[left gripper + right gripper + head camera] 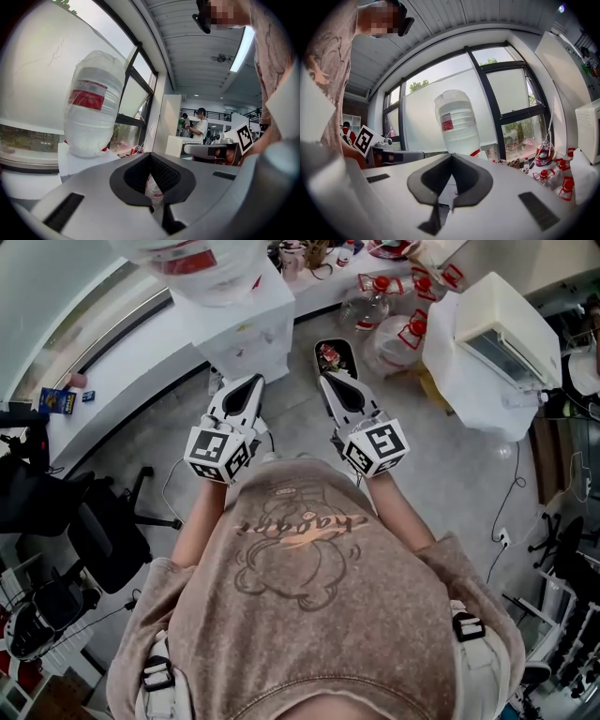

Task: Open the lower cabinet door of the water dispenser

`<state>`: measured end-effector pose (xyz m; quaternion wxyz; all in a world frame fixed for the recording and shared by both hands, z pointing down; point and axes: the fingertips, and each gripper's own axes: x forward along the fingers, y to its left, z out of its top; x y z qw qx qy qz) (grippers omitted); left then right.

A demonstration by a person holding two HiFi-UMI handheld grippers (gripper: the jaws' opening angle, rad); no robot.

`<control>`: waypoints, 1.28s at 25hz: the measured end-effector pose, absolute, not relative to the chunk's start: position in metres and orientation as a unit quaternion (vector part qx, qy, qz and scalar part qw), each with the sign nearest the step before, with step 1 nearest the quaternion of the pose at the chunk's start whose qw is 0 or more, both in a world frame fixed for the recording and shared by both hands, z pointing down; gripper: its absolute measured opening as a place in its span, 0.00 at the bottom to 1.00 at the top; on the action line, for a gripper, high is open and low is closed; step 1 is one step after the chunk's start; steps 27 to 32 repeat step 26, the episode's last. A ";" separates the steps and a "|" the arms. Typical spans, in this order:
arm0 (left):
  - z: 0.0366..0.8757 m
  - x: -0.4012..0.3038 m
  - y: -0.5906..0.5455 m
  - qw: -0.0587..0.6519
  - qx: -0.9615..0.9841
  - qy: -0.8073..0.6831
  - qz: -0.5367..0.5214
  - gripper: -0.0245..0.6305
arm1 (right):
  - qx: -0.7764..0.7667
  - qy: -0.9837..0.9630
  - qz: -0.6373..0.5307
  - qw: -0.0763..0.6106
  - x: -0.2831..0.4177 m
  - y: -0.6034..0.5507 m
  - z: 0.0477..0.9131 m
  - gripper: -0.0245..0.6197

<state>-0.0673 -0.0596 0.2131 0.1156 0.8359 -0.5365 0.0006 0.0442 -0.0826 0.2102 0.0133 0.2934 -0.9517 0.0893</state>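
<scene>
Head view, lower centre of the frame: the person stands with both forearms drawn in at the chest, one gripper in each hand.

1. Left gripper (253, 382), left of centre. Its fingers are pressed together at the tips, and the left gripper view shows nothing pinched between the pads.
2. Right gripper (329, 381), right of centre. Its fingers are likewise pressed together, with nothing between them.
3. Both grippers are held roughly level and point toward the top of the frame, above bare floor (300, 418).
4. Water dispenser (246, 322), upper left of the frame, stands well apart from both sets of tips. An inverted water bottle (202, 261) sits on top of it.
5. Lower cabinet door: no view shows it. The head view takes in only the cabinet's top and upper front, and both gripper views show only the bottle and the upper body. Whether the door is shut or swung out cannot be told.

Step in hand (judgement): a stand-off facing the dispenser, with no contact. This fits a pause ahead of reaching for the door, and equally a withdrawal after releasing it. Any reach to the door calls for a lower gripper position than the present one.
</scene>
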 end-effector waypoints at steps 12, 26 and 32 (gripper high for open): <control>0.206 -0.066 -0.057 0.119 0.835 -0.538 -0.003 0.06 | 0.299 -0.950 0.089 0.015 0.046 -0.079 0.210 0.05; 0.209 -0.064 -0.054 0.120 0.831 -0.542 -0.001 0.06 | 0.319 -0.943 0.092 0.008 0.052 -0.082 0.211 0.05; 0.209 -0.064 -0.054 0.120 0.831 -0.542 -0.001 0.06 | 0.319 -0.943 0.092 0.008 0.052 -0.082 0.211 0.05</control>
